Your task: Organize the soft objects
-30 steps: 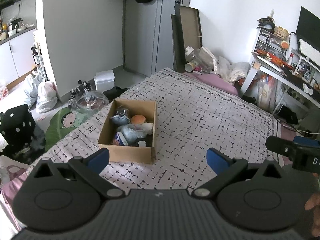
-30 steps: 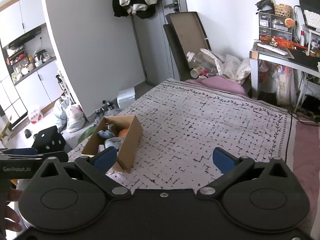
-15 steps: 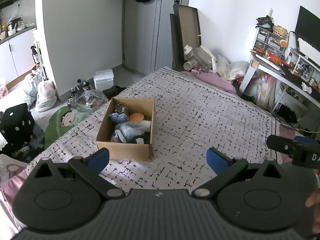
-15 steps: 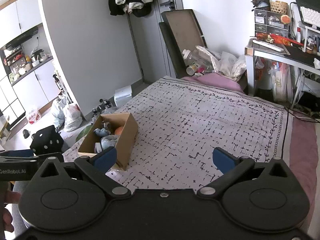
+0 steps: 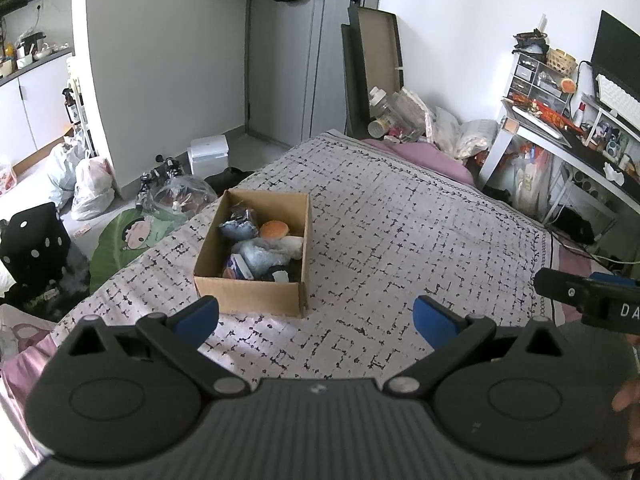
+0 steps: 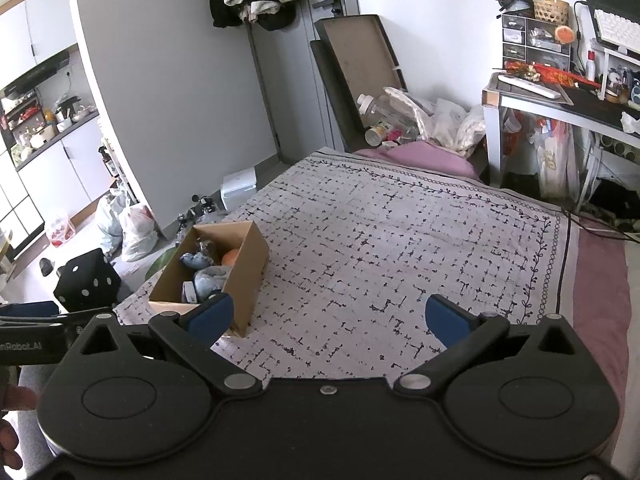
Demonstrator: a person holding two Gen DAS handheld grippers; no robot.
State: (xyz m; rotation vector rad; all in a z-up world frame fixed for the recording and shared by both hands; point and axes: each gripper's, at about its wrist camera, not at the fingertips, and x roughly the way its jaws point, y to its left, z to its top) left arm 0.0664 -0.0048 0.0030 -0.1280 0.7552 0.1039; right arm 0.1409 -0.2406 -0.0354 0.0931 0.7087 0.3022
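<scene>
While both grippers are wide open and hold nothing, the left gripper (image 5: 316,316) hangs over the bedspread (image 5: 420,240) just before the cardboard box (image 5: 250,296), where the soft objects (image 5: 260,254) lie piled. I think it should descend straight into the box, clear of its walls. The right gripper (image 6: 328,316) is nearby, so it may collide

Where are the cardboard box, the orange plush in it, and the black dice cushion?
cardboard box (image 5: 256,294): left wrist view, near outer wall.
orange plush (image 5: 274,229): left wrist view, its rounded top.
black dice cushion (image 6: 86,284): right wrist view, top face, on the floor.
</scene>
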